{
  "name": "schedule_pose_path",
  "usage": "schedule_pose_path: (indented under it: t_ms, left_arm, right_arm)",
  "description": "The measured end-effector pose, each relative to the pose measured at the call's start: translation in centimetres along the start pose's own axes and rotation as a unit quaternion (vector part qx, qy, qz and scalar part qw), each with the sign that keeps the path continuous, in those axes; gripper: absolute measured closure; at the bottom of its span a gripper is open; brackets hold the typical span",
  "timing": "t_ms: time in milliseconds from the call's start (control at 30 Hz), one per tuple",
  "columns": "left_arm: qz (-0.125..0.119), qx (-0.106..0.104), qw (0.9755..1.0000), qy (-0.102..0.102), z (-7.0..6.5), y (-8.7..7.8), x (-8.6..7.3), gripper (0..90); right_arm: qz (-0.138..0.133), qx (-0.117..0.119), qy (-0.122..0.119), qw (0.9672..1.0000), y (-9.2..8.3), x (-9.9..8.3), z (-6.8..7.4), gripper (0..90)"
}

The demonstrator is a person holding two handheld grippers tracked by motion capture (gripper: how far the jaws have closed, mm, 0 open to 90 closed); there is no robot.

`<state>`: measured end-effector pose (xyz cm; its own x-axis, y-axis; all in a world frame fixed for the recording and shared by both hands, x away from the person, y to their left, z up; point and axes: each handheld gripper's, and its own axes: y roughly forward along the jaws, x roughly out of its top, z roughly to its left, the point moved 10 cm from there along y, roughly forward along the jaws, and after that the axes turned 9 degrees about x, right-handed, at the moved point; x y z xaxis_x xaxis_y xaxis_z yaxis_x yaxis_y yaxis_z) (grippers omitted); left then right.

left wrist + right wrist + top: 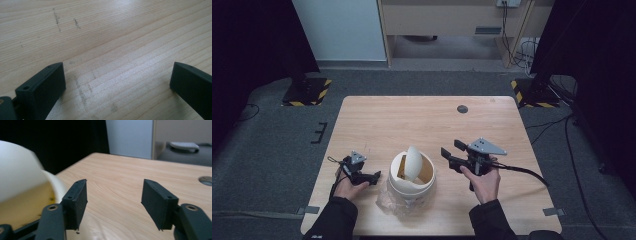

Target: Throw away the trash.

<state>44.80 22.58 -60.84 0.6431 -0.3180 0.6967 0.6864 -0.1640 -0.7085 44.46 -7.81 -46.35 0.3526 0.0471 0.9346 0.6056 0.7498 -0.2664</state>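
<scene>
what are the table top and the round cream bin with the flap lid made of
Table top: pale wood or wood-look laminate, matte, with grain lines running along it and a few scuff marks in the left gripper view. Bin: looks like smooth cream plastic with a soft sheen; its swing lid matches.

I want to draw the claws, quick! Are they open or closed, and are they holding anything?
Left gripper: open, holding nothing, fingers spread over bare table.
Right gripper: open, holding nothing, beside the cream bin.
</scene>
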Motion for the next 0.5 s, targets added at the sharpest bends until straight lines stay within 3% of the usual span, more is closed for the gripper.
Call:
schedule_pose_path:
  t_ms: [200,333,400,500]
  left_arm:
    - [0.000,0.000,1.0000,0.000,0.0,0.0,0.0,0.0]
    - [0.000,0.000,1.0000,0.000,0.0,0.0,0.0,0.0]
    - [0.000,0.000,1.0000,0.000,0.0,0.0,0.0,0.0]
    - [0.000,0.001,1.0000,-0.001,0.0,0.0,0.0,0.0]
  right_arm:
    - [0.073,-0.011,0.007,0.9972,0.9,-1.1,-3.5,28.5]
    - [0.124,-0.018,-0.001,0.9921,0.5,-2.2,-5.8,23.1]
    - [0.133,-0.021,-0.005,0.9909,0.1,-2.6,-6.3,23.6]
    - [0.142,-0.025,0.008,0.9895,-1.6,-4.7,-7.7,22.6]
